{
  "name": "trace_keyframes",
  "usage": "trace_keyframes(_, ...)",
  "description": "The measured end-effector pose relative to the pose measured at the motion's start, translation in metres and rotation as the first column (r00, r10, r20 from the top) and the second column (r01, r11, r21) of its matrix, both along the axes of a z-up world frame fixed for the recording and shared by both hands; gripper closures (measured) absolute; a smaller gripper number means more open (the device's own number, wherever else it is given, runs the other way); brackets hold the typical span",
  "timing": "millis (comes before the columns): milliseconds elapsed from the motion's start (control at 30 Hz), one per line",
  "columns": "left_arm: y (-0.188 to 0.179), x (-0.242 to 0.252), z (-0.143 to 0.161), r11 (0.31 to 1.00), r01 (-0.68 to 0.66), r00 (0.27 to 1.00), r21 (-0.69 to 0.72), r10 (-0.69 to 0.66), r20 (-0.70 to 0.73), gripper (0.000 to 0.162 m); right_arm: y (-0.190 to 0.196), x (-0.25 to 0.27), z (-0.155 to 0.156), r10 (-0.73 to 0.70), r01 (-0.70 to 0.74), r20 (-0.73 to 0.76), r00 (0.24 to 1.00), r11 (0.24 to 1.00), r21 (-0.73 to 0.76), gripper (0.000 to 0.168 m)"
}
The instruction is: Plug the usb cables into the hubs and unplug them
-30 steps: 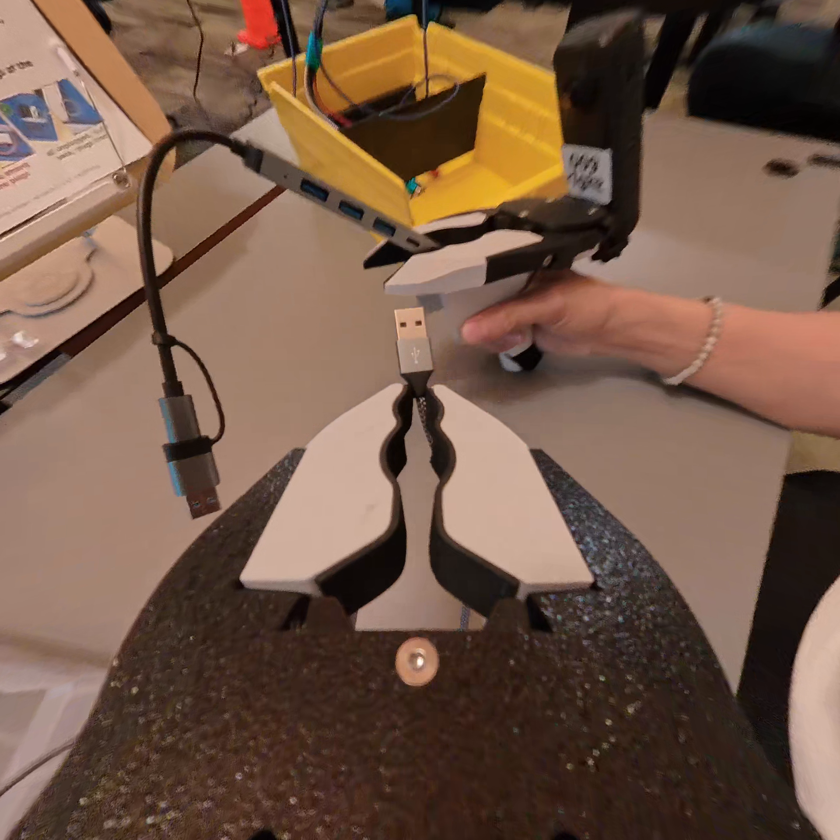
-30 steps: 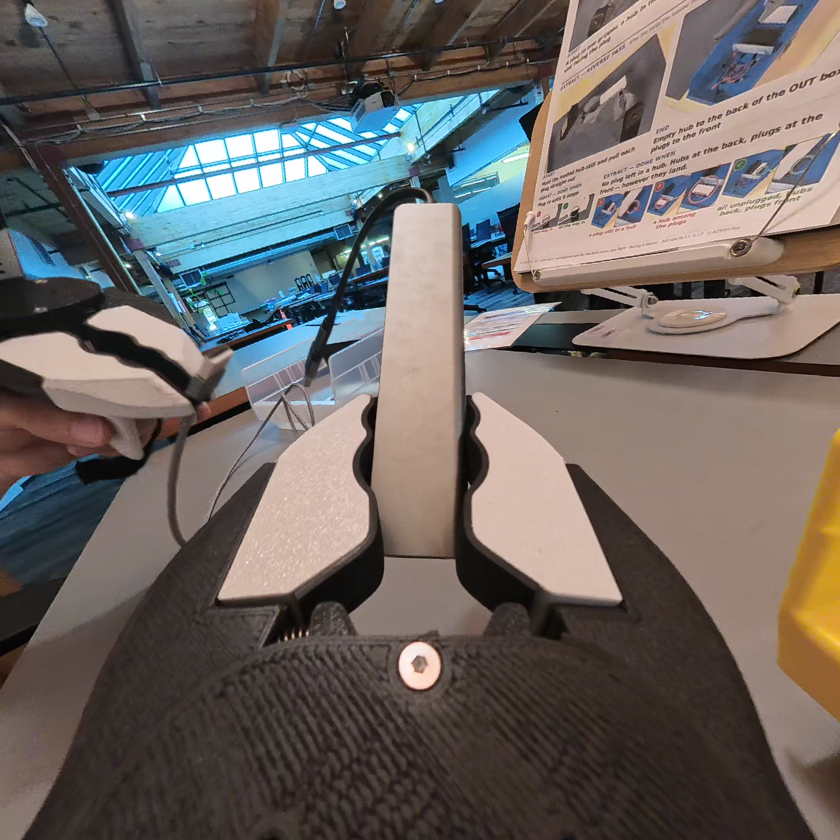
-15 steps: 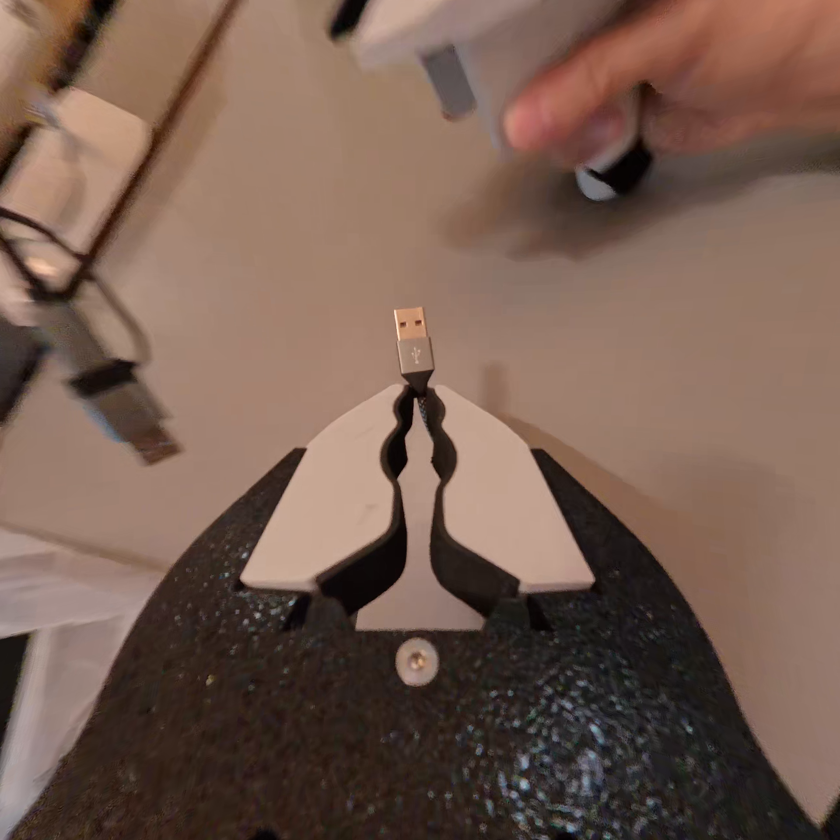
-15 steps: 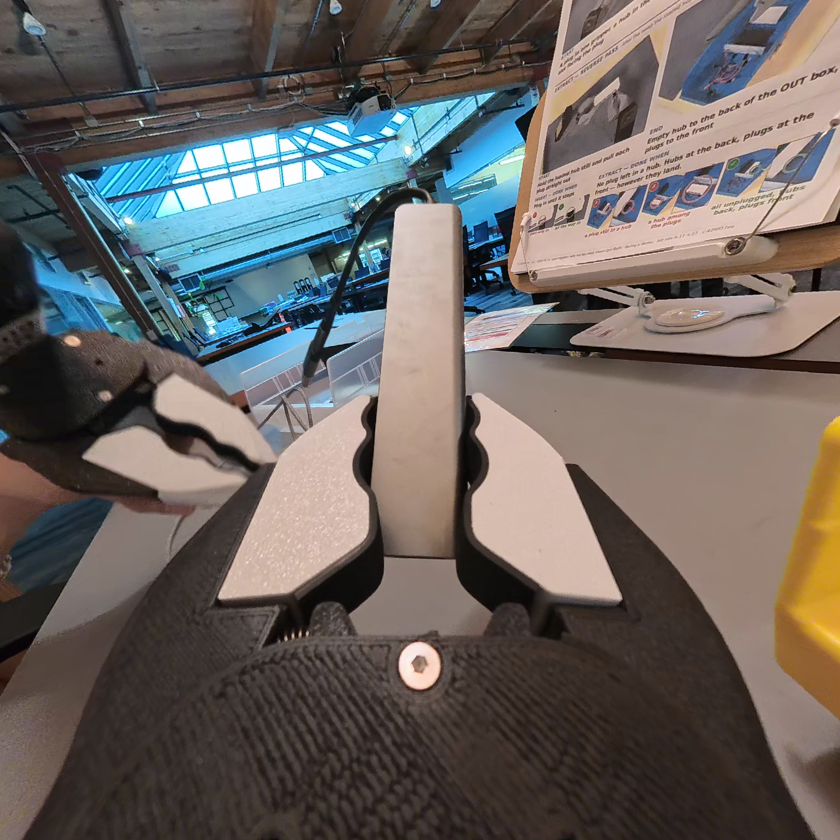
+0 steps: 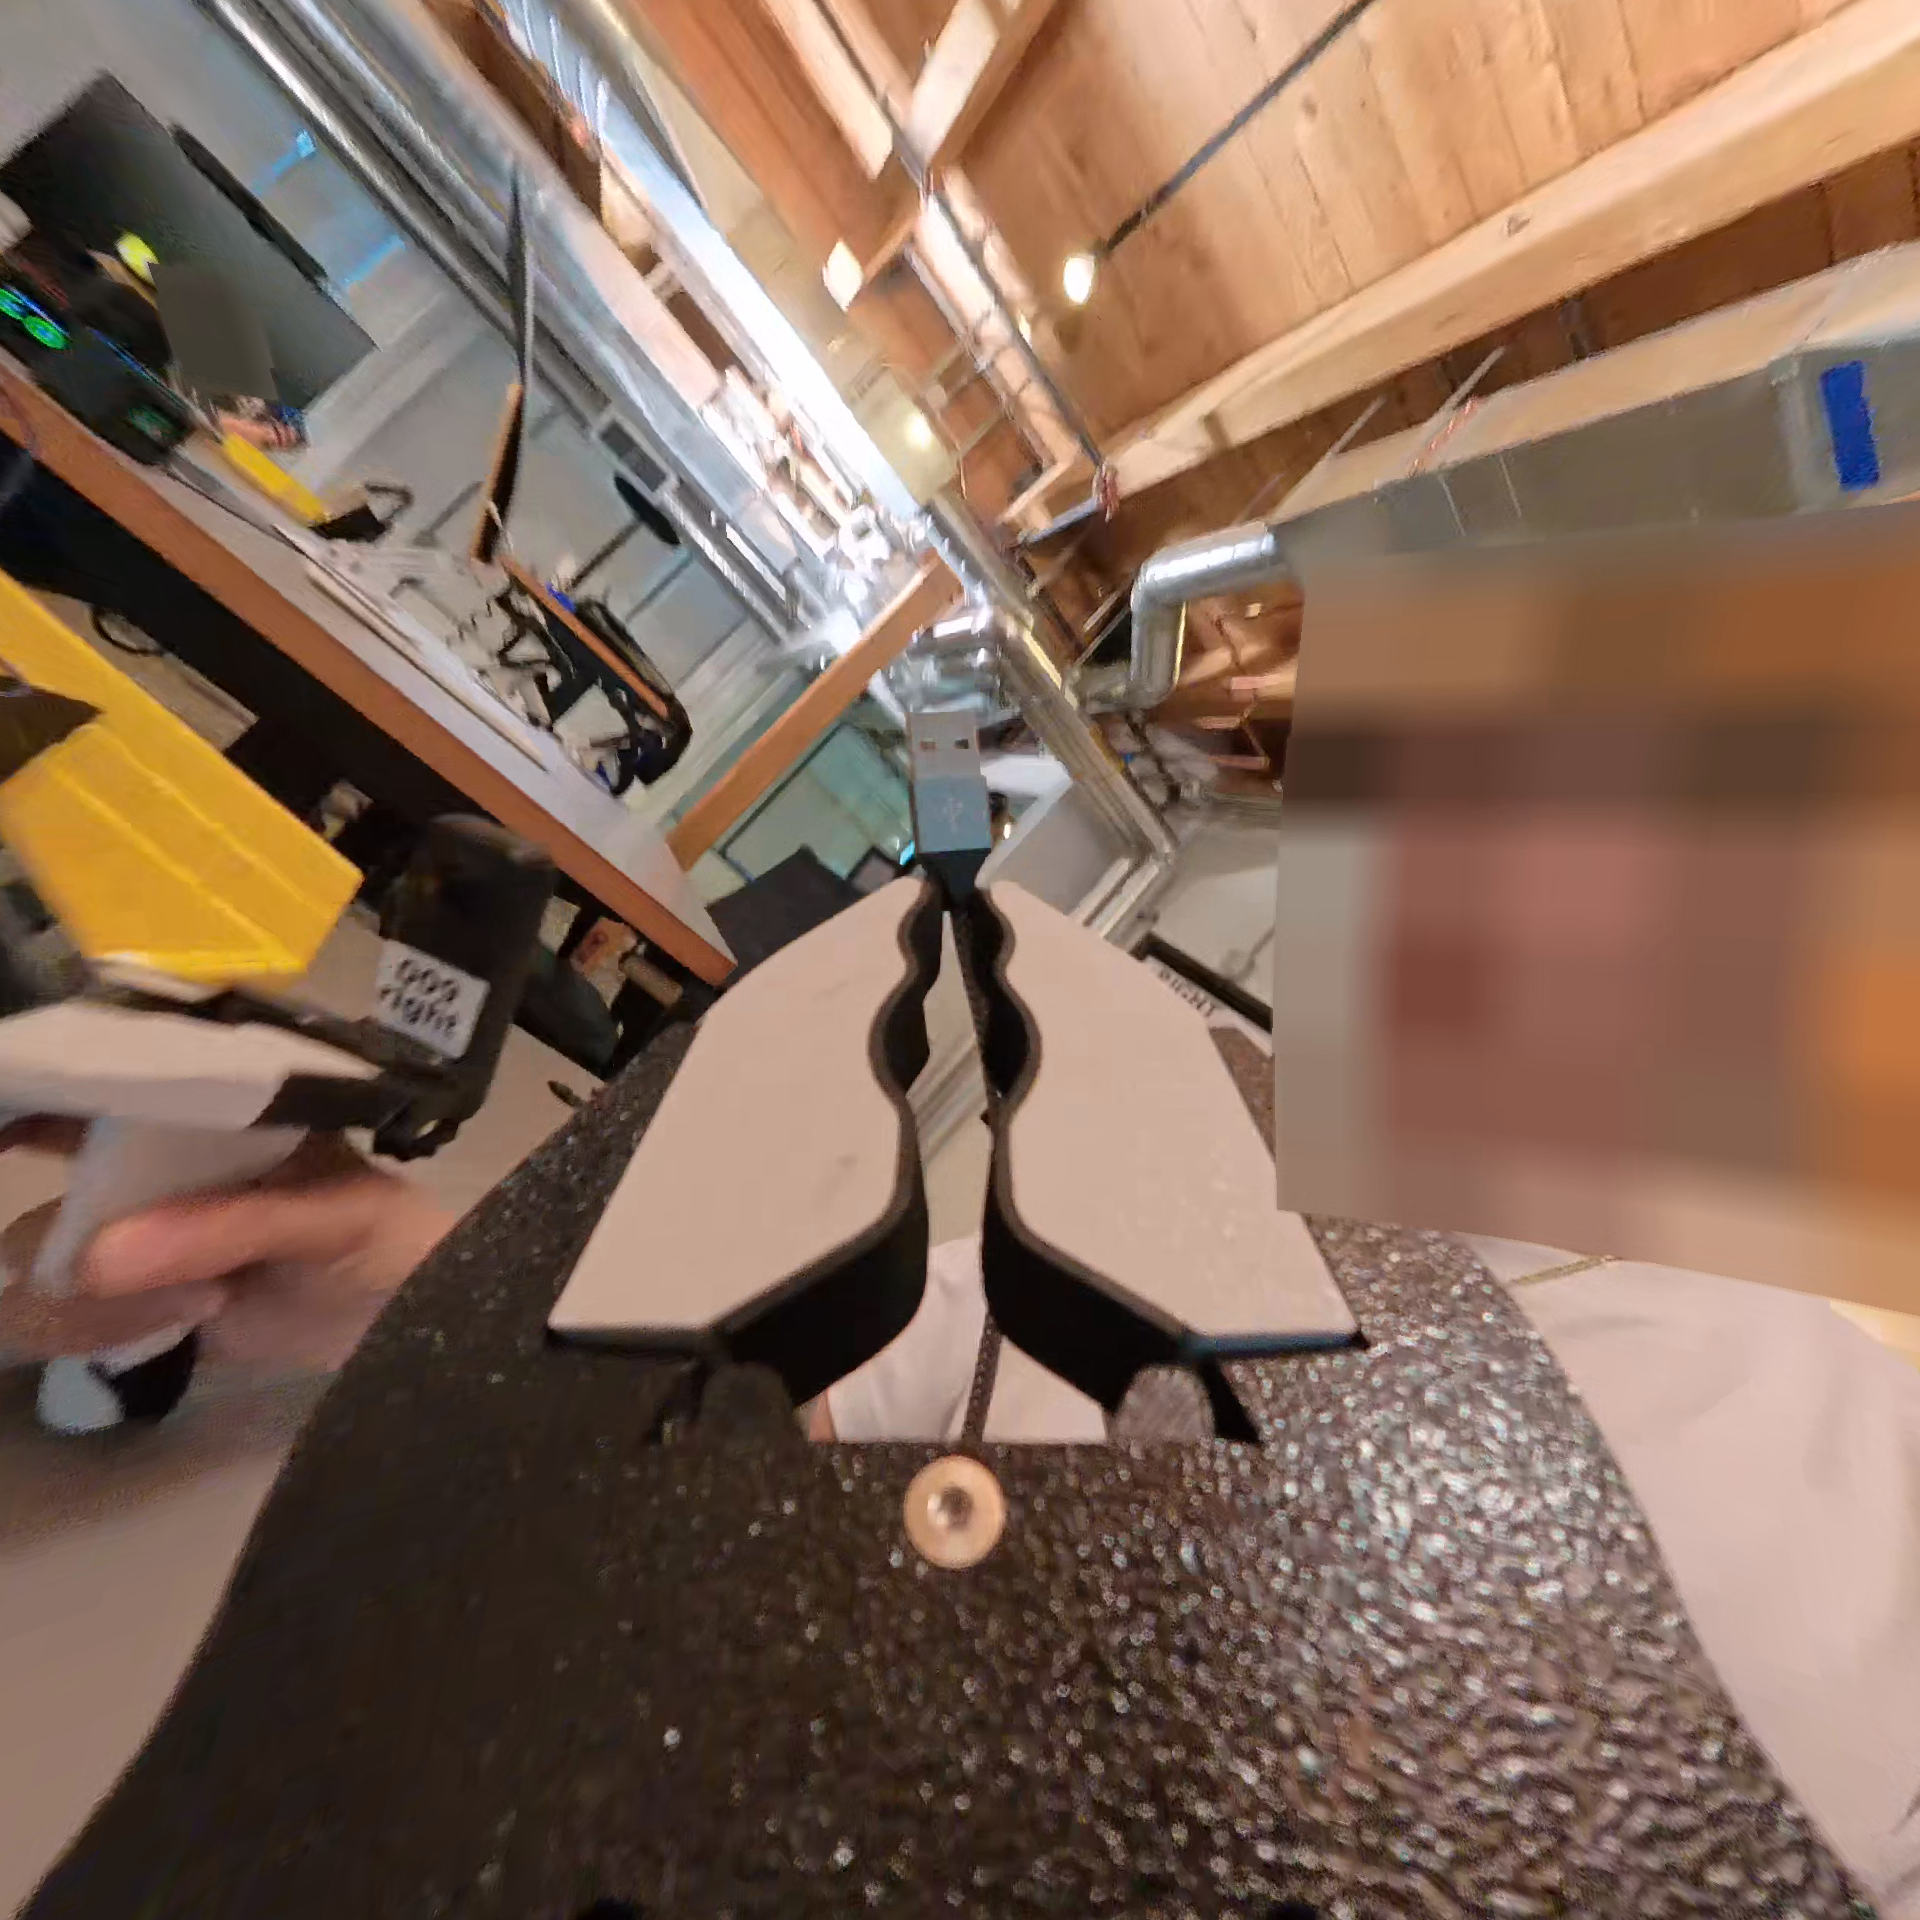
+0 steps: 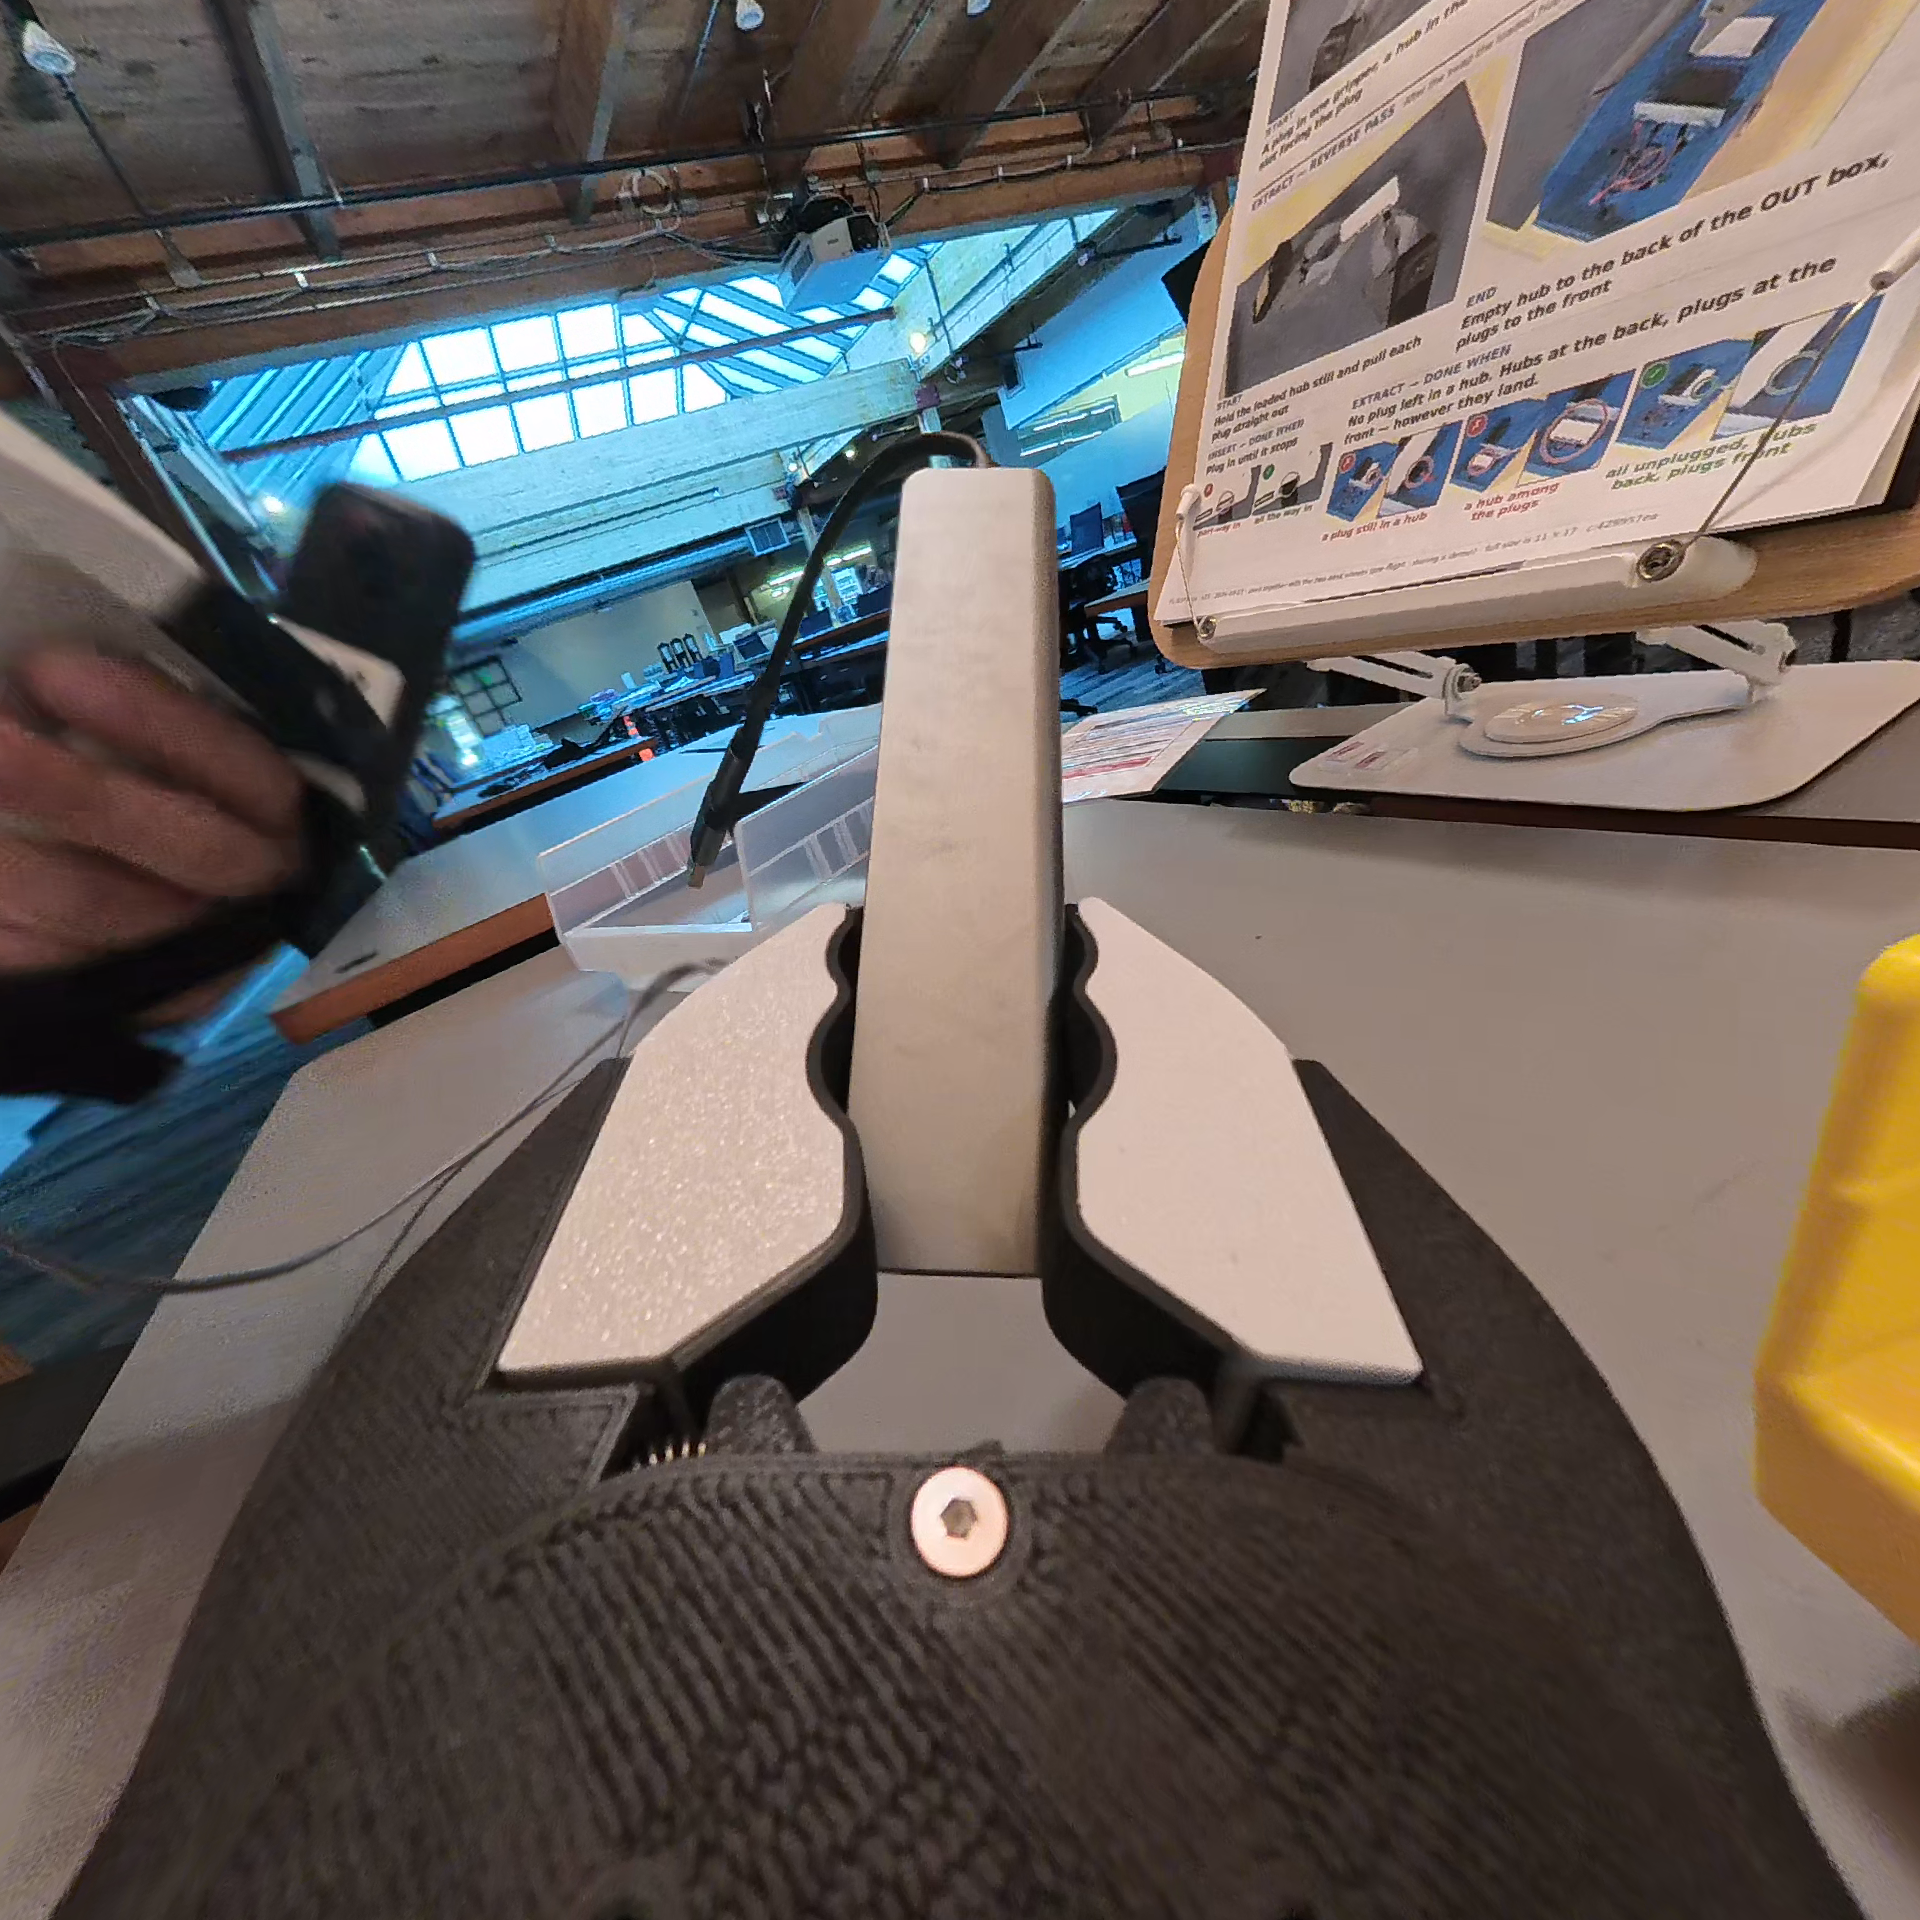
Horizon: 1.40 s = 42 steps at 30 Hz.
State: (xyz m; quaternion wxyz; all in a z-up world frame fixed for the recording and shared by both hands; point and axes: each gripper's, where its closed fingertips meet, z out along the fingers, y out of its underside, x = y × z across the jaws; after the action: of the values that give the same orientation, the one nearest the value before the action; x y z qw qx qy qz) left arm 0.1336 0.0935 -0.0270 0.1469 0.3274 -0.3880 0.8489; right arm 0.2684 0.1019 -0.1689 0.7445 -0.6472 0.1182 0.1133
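My left gripper (image 5: 954, 896) is shut on a braided USB cable just behind its grey USB-A plug (image 5: 945, 800), which sticks out past the fingertips and points up toward the ceiling. My right gripper (image 6: 961, 920) is shut on a long grey USB hub (image 6: 966, 790) that stands out forward between the fingers. The hub's own black lead arcs off its far end, and its plug (image 6: 717, 821) dangles free. The right gripper also shows blurred at the left of the left wrist view (image 5: 208, 1060). The left gripper is a blur at the left of the right wrist view (image 6: 312, 644).
A yellow bin (image 6: 1849, 1247) stands close on the right of the grey table (image 6: 1455, 987); it also shows in the left wrist view (image 5: 156, 831). An instruction board on a white stand (image 6: 1558, 343) and a clear tray (image 6: 686, 883) are at the back. A person sits behind the left gripper. Spacing between my two grippers at the tips: around 20 cm.
My left gripper has swung from facing the table to tilting up toward the ceiling, with the plug still held. The right gripper has stayed nearly still with the hub.
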Motion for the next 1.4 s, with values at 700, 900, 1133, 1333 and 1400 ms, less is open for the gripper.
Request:
trace_keyframes(700, 0.122, -0.067, 0.008, 0.969, -0.227, 0.973, 0.096, 0.23, -0.022, 0.158, -0.012, 0.017, 0.003, -0.113, 0.112, 0.041, 0.993, 0.994, 0.019, 0.132)
trace_keyframes(900, 0.174, -0.102, -0.201, 0.924, -0.233, 0.748, 0.303, 0.37, -0.551, 0.157, -0.01, 0.013, 0.003, -0.102, 0.102, 0.071, 0.992, 0.995, 0.006, 0.132)
trace_keyframes(1133, 0.22, -0.111, -0.246, 0.638, -0.173, 0.559, 0.75, 0.691, -0.458, 0.156, -0.008, 0.01, 0.002, -0.1, 0.102, 0.098, 0.99, 0.995, -0.009, 0.132)
trace_keyframes(1333, 0.224, -0.114, -0.251, 0.487, -0.072, 0.539, 0.871, 0.753, -0.376, 0.146, -0.005, 0.006, 0.001, -0.092, 0.095, 0.124, 0.988, 0.995, -0.022, 0.132)
trace_keyframes(1400, 0.219, -0.104, -0.233, 0.505, -0.158, 0.545, 0.849, 0.761, -0.352, 0.146, -0.005, 0.006, 0.001, -0.092, 0.095, 0.122, 0.988, 0.995, -0.021, 0.132)
